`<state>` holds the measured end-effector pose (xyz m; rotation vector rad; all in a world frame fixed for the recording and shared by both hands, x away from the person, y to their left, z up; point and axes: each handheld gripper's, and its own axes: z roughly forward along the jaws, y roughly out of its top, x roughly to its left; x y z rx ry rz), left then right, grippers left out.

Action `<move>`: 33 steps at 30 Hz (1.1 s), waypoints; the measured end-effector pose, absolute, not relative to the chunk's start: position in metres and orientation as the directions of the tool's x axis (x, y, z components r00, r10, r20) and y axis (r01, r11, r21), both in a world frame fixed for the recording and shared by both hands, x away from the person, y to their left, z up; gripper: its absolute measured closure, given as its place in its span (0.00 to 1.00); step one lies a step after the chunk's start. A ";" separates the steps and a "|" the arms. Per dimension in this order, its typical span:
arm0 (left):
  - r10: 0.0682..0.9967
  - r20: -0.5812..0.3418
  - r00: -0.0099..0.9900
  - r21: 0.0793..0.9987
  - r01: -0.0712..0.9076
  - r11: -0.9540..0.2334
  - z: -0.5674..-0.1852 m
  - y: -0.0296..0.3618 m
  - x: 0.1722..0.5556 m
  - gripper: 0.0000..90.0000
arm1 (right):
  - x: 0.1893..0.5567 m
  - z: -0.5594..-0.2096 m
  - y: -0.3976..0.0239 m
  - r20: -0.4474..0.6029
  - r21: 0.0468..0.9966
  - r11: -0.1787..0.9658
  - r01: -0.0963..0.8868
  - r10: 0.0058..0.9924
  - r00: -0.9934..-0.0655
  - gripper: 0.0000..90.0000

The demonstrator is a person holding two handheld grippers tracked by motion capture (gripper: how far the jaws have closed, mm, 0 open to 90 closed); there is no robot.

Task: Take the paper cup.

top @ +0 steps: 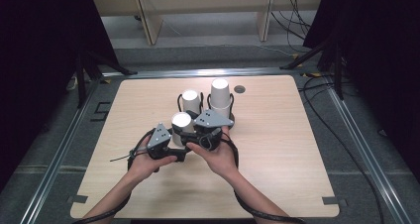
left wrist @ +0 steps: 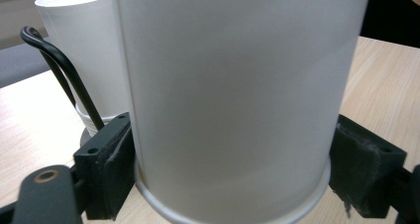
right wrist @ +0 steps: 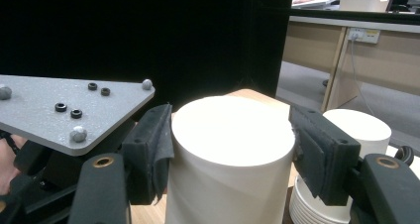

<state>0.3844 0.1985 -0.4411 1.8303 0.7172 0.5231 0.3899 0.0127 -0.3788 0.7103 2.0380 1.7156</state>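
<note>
An upturned white paper cup (top: 181, 121) stands on the table in front of me, with both grippers on it. In the left gripper view the cup (left wrist: 237, 85) sits between the black pads (left wrist: 106, 169), which touch its wall just above the rim, so my left gripper (left wrist: 233, 174) is shut on it. My right gripper (right wrist: 230, 140) is shut on the same cup (right wrist: 228, 154) near its flat top. In the high view the left gripper (top: 173, 137) comes from the left and the right gripper (top: 194, 127) from the right.
Two more upturned white cups (top: 190, 101) (top: 220, 91) stand behind in black wire holders (top: 230, 116). One of them is a stack (right wrist: 346, 135) with several rims showing. A small dark hole (top: 239, 89) marks the wooden table (top: 277, 149).
</note>
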 end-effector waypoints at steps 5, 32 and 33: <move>0.686 0.022 0.727 0.939 0.221 -0.264 -0.441 0.199 0.384 0.21 | 0.391 -0.378 0.012 0.018 0.985 0.126 0.118 0.604 -0.797 0.40; 0.680 0.036 0.732 0.947 0.192 -0.258 -0.441 0.201 0.382 0.31 | 0.395 -0.381 0.012 0.049 0.981 0.126 0.149 0.580 -0.813 0.29; 0.678 0.037 0.734 0.947 0.191 -0.259 -0.441 0.201 0.383 0.31 | 0.395 -0.381 0.012 0.050 0.978 0.135 0.157 0.584 -0.810 0.26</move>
